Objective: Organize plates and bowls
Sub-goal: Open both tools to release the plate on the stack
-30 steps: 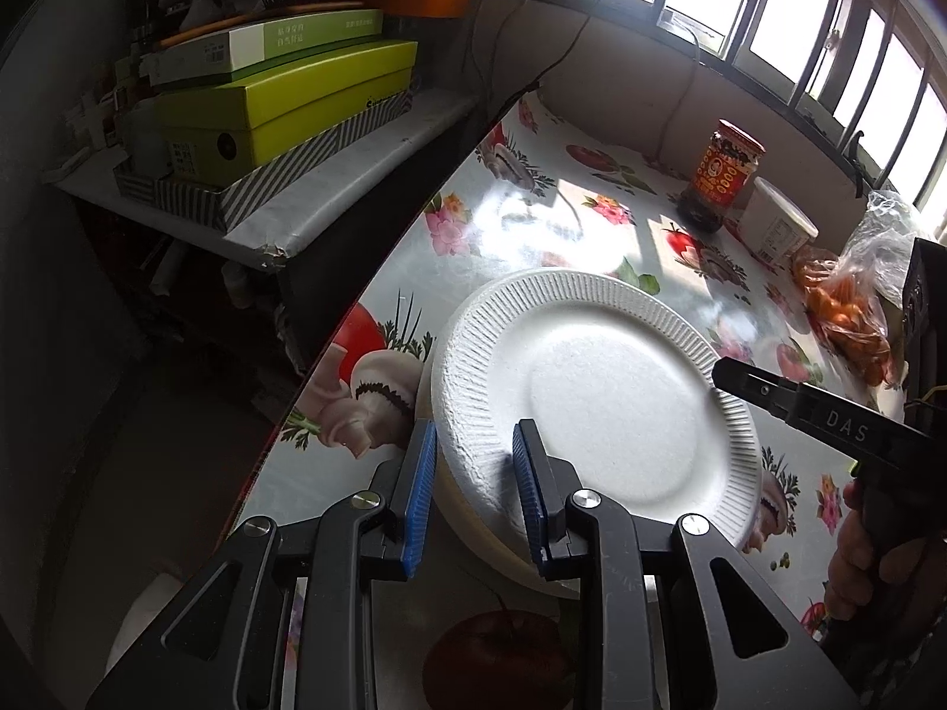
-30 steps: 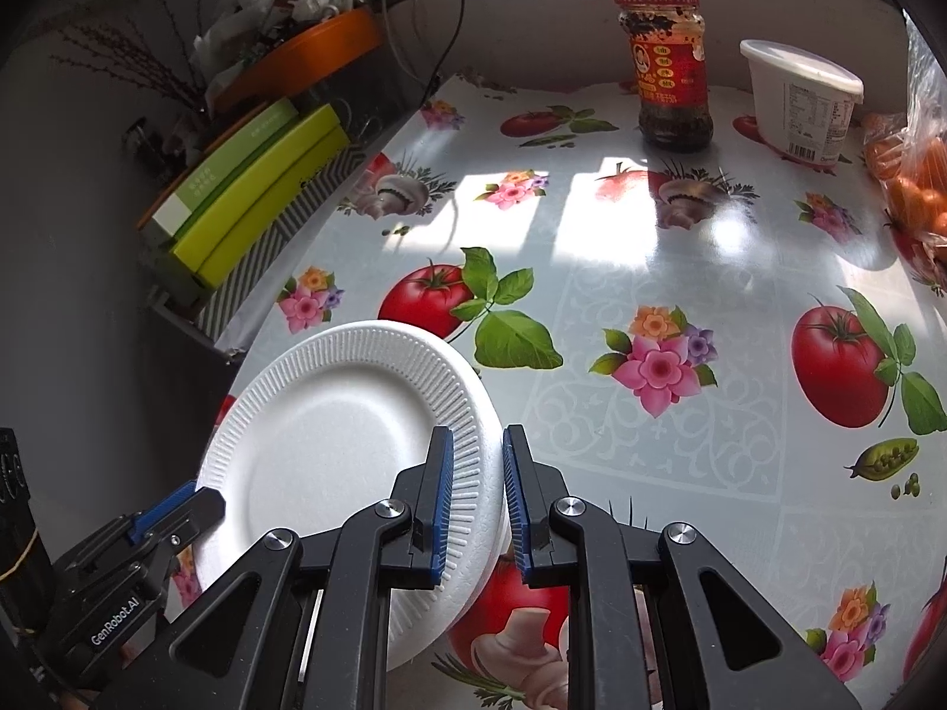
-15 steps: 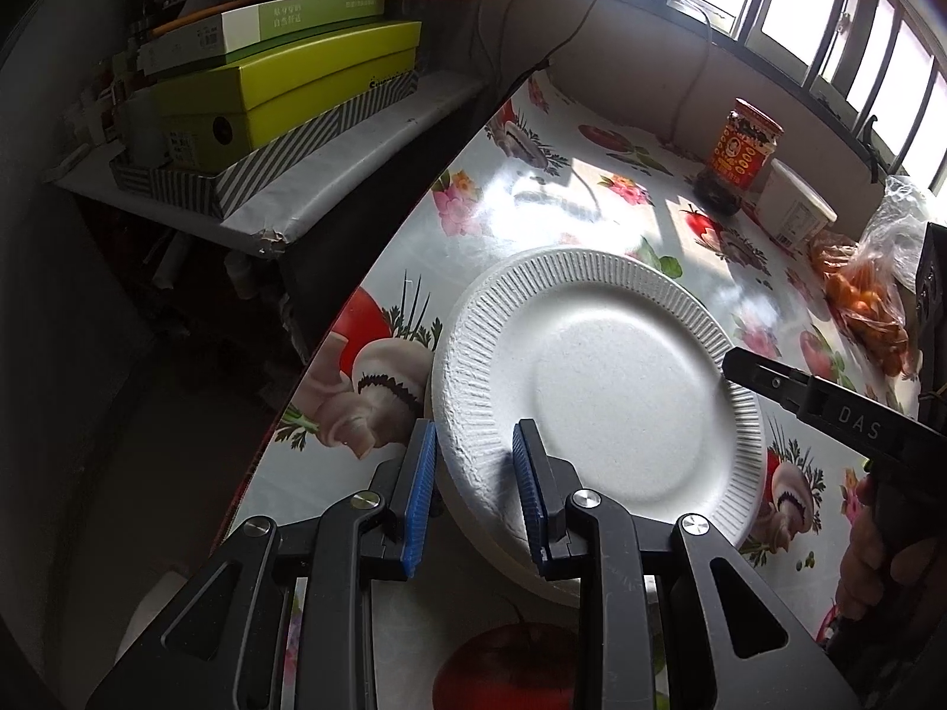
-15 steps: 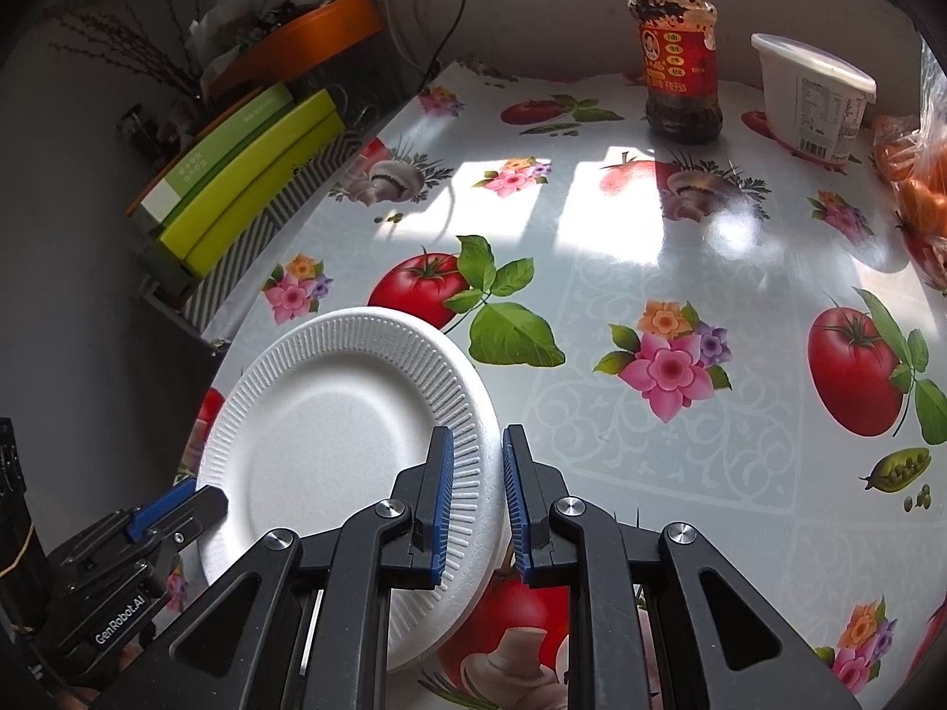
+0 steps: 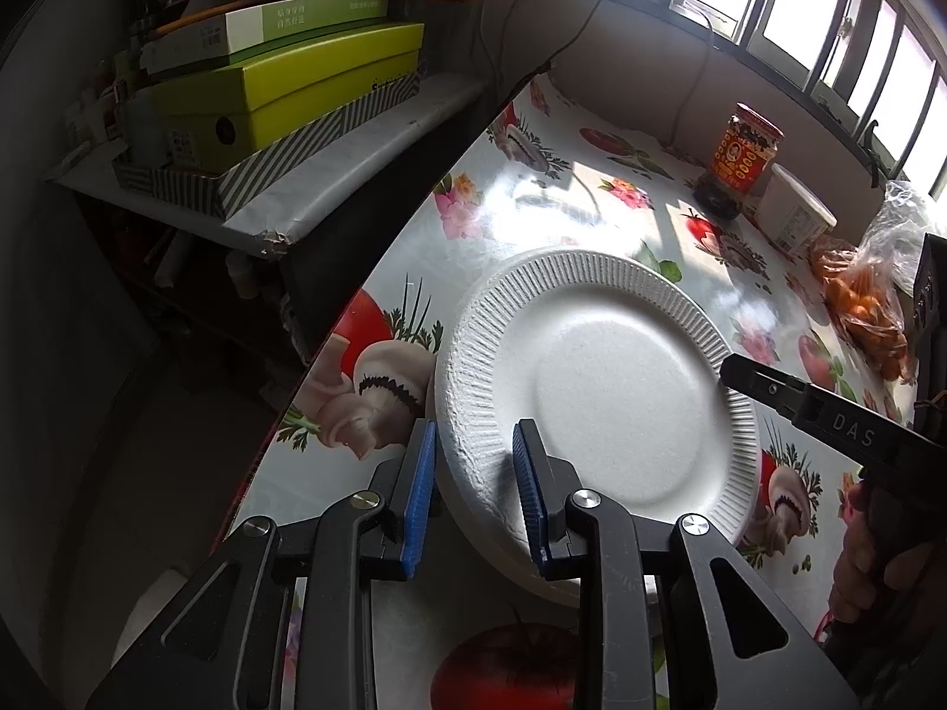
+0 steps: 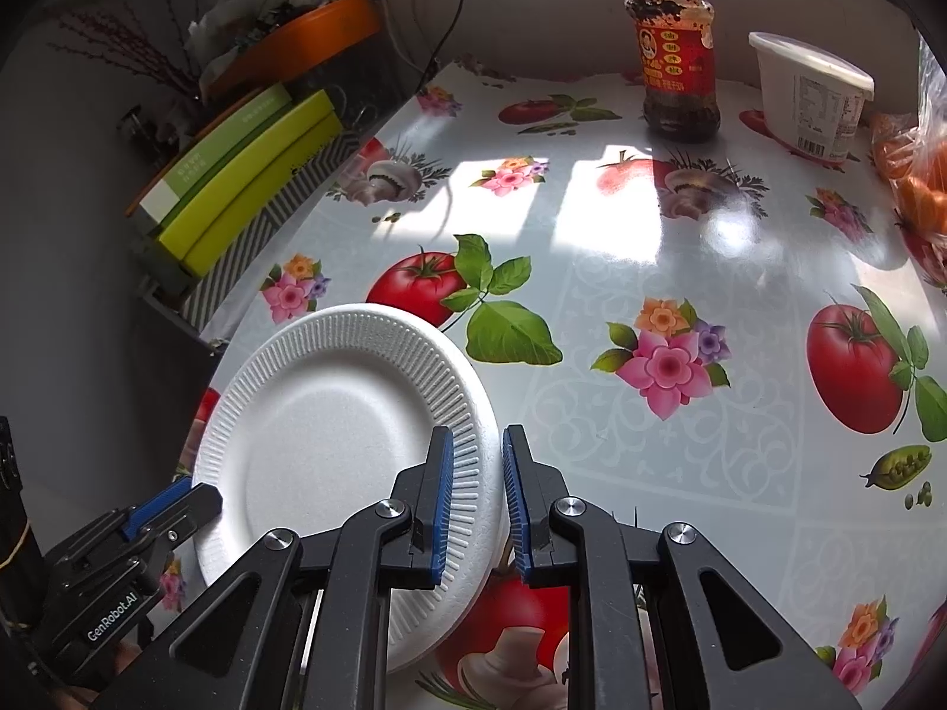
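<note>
windows point(image 5: 811, 29): sunlit | tablecloth point(image 6: 627, 307): tomato-flower print | side shelf point(image 5: 331, 160): stacked boxes

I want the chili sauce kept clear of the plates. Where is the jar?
The chili sauce jar stands at the table's far edge by the wall, left of the white tub, far from the foam plate.

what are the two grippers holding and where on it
Both hold the white foam plate by its ribbed rim: left gripper at the near edge, right gripper at the opposite edge.
</note>
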Motion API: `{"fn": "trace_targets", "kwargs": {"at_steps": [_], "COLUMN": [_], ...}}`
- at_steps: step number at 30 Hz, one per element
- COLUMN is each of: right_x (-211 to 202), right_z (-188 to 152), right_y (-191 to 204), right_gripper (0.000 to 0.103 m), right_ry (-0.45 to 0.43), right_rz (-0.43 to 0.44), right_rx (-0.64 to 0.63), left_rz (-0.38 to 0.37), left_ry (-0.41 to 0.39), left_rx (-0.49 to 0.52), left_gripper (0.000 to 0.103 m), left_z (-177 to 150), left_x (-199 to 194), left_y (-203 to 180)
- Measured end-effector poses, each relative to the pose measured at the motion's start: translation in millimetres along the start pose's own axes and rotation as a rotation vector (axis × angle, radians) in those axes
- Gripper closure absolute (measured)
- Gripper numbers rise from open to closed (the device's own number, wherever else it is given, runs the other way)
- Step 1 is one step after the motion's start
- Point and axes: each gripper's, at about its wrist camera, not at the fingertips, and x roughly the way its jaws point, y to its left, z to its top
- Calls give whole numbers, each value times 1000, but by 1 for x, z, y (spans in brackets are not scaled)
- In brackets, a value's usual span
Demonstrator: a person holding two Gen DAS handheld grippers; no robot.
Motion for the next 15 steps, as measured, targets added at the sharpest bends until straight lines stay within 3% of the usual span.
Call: {"fn": "trace_targets", "kwargs": {"at_steps": [8,11,13,15], "right_x": [-3,-4,-4,-7], "right_z": [0,0,0,0], "right_y": [-3,-4,-6,-7], "right_gripper": [85,81,77,71], "right_ry": [-1,-1,-1,-5], "right_rz": [-10,-3,5,12], "right_rx": [5,12,14,20], "left_rz": [-8,-19,-28,-42], "left_ry": [-3,-13,-23,-33], "left_rx": [-11,-21,-30,-44], "left_gripper": [75,74,61,58], "left_z": [1,1,2,3], "left_x": [-1,-4,-7,-9], "left_y": [3,6,9,12]}}
